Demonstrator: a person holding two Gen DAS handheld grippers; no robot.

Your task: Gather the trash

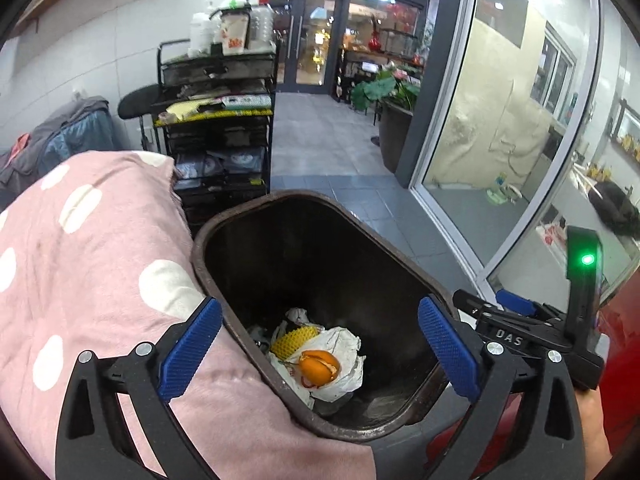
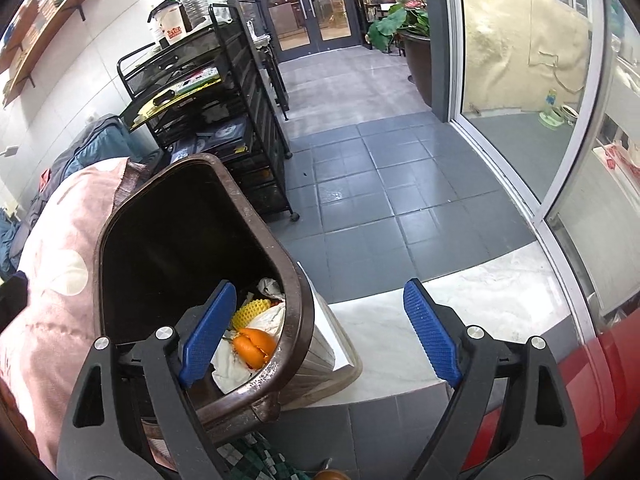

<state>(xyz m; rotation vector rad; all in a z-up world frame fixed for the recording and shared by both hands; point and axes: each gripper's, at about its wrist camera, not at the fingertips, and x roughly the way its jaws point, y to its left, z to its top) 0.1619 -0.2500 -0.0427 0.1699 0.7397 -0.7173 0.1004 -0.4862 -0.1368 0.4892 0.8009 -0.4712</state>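
A dark brown trash bin stands just below my left gripper, which hangs open over the bin's mouth with nothing between its blue pads. At the bottom of the bin lie an orange peel, a yellow foam net and crumpled white paper. In the right wrist view the bin is at the left, with the orange peel and the foam net inside. My right gripper is open and empty, straddling the bin's right rim from above.
A pink quilt with white dots presses against the bin's left side. Behind it stands a black wire rack loaded with bottles. Grey tiled floor, a white marble ledge, a glass door and a red surface lie to the right.
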